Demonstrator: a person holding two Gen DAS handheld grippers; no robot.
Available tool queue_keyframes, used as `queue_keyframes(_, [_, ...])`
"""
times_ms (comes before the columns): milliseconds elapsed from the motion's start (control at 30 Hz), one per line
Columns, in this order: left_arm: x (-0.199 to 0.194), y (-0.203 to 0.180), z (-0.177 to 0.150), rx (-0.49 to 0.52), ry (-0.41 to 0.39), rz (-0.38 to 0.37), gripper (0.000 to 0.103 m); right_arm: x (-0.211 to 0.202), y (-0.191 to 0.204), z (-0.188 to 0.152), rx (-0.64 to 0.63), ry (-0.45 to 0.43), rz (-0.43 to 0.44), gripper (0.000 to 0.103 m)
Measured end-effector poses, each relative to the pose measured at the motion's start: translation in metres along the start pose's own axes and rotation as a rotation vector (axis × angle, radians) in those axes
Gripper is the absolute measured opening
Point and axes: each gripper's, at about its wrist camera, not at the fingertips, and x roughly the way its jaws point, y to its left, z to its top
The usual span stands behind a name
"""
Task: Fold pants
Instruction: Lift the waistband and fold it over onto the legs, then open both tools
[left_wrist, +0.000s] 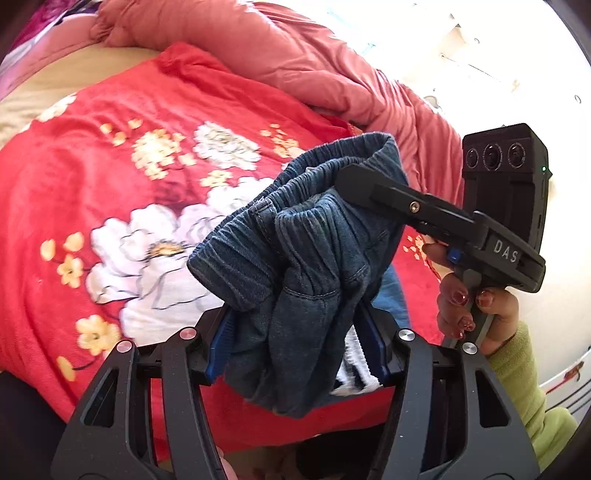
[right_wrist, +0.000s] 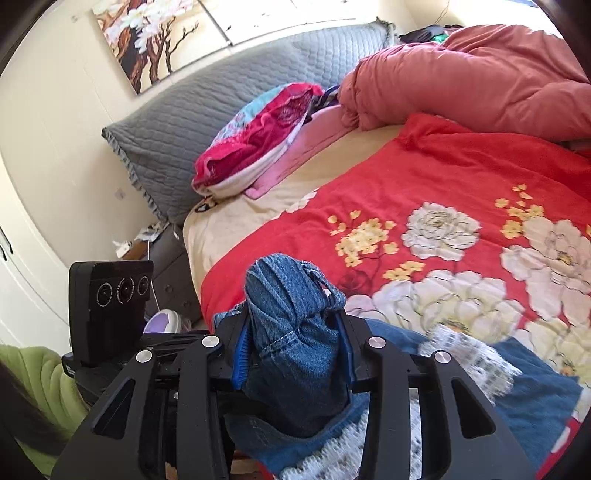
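Two grips hold | left wrist view: left gripper jaws clamped on bunched blue denim pants with elastic waistband, right gripper pinching the waistband, above red floral blanket on bed | right wrist view: right gripper jaws closed on denim; legs trail on blanket | advice: spread hands apart to flatten waistband, keep both grips firm.

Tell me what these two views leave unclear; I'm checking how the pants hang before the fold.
- Legs and hems of the pants: left wrist view, cut off below the left gripper, whose frame hides them.
- Right gripper pads: right wrist view, wrapped in bunched denim.
- White patterned cloth: right wrist view, blurred; lining or separate piece unclear.
- Red floral blanket beneath the pants: covered by fabric.
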Motion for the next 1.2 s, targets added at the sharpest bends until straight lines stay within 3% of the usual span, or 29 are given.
queue_keyframes(600, [0.047,-0.073,-0.005,0.115,0.076,0.008,0.051,-0.058,-0.066,-0.043,0.111,-0.107,-0.002,0.036])
queue_keyframes(700, [0.055,-0.08,-0.008,0.123,0.085,-0.019,0.051,-0.067,-0.069,-0.045,0.121,-0.117,-0.019,0.038])
queue_keyframes(833, [0.064,-0.086,-0.015,0.128,0.107,-0.062,0.051,-0.09,-0.077,-0.05,0.142,-0.16,-0.084,0.057])
queue_keyframes(900, [0.067,-0.089,-0.021,0.136,0.127,-0.09,0.051,-0.102,-0.083,-0.053,0.172,-0.19,-0.085,0.058])
queue_keyframes(967, [0.069,-0.094,-0.031,0.163,0.156,-0.117,0.051,-0.114,-0.086,-0.056,0.186,-0.202,-0.146,0.062])
queue_keyframes(1133, [0.079,-0.098,-0.051,0.225,0.195,-0.092,0.051,-0.112,-0.083,-0.067,0.182,-0.158,-0.203,0.065])
queue_keyframes(1200, [0.079,-0.099,-0.054,0.225,0.195,-0.096,0.051,-0.101,-0.079,-0.072,0.169,-0.1,-0.222,0.065])
